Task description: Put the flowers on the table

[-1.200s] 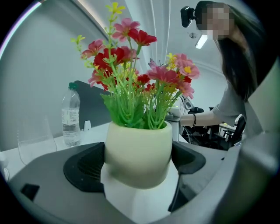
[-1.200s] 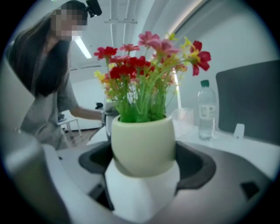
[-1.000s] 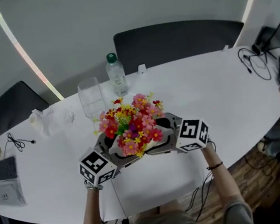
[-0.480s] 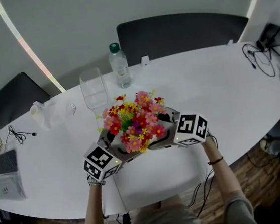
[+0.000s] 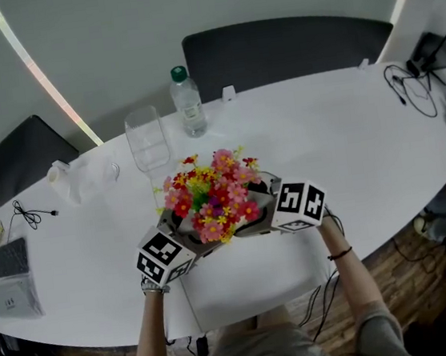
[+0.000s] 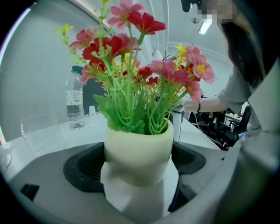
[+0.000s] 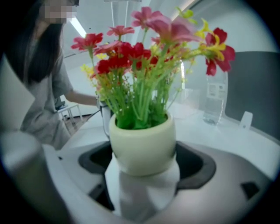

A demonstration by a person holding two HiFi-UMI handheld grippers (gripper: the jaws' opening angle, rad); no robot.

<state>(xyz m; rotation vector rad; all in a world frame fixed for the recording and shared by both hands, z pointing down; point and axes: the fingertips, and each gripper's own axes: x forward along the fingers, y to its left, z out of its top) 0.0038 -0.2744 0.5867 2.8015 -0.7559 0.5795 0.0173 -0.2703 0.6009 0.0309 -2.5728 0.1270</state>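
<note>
A cream pot (image 6: pixel 138 148) of red, pink and yellow flowers (image 5: pixel 213 194) is held between my two grippers over the near side of the white table (image 5: pixel 348 142). My left gripper (image 5: pixel 188 235) comes in from the near left and its dark pads press the pot's sides. From the right, my right gripper (image 5: pixel 255 211) clasps the same pot (image 7: pixel 142 144). In the head view the blooms hide the pot. I cannot tell whether the pot's base touches the table.
Behind the flowers stand a clear glass vase (image 5: pixel 147 140) and a water bottle (image 5: pixel 188 102). A small white jug (image 5: pixel 61 183), a cable (image 5: pixel 26 217) and a flat device (image 5: pixel 10 281) lie at the left. Black chairs (image 5: pixel 287 44) line the far side. More cables (image 5: pixel 405 88) lie at the right.
Both grippers and the pot have stayed together at almost the same spot. The left gripper's cube has edged slightly right and closer to the pot.
</note>
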